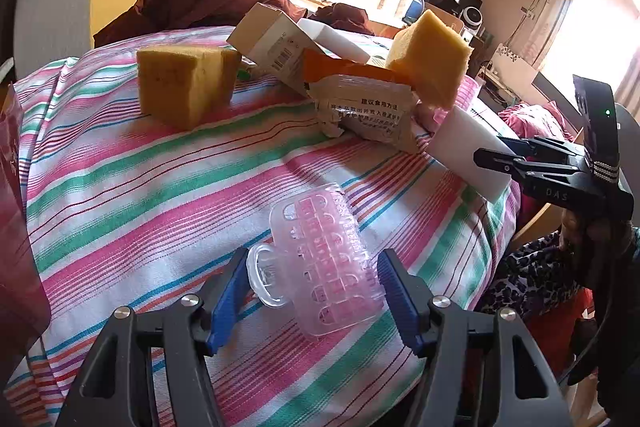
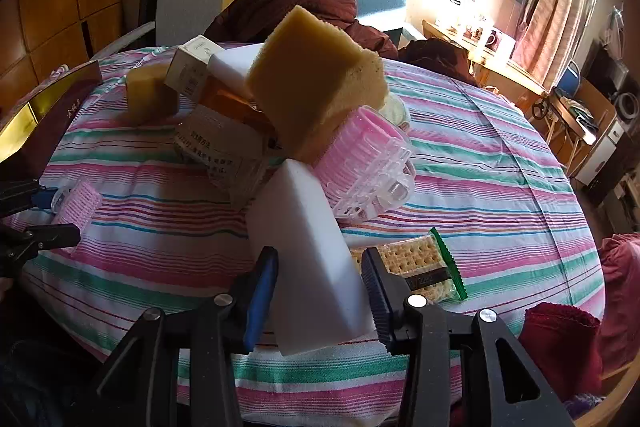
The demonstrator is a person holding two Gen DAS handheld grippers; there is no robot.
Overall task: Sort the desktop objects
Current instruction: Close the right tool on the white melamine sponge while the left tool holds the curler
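Left gripper point(image 1: 312, 291): spread wide, fingers on either side of the pink hair roller point(image 1: 320, 263), no contact visible on either side.
Pink hair roller: flat on the striped cloth point(image 1: 140, 187) of the desk, straight ahead of the left gripper, long axis running away from it and tilted a little to the left, clear clip end toward the left finger.
Right gripper point(image 2: 320, 291): narrowed around the white foam block point(image 2: 308, 247), fingers at or against its two sides; firm pinch or light touch, cannot tell.
White foam block: leaning up out of the heap, near end between the right fingers, long axis pointing away toward the pile.
Pile: yellow sponge point(image 2: 312, 83), second roller point(image 2: 368, 163), printed pouch point(image 2: 224, 151) and carton point(image 2: 192, 67) mixed together mid-desk.
Cracker pack point(image 2: 424, 267): just right of the right gripper, on the cloth.
Nearer arm: left for the lone roller, right for the block.
Stage: sorting unfinished, judging by the heap.
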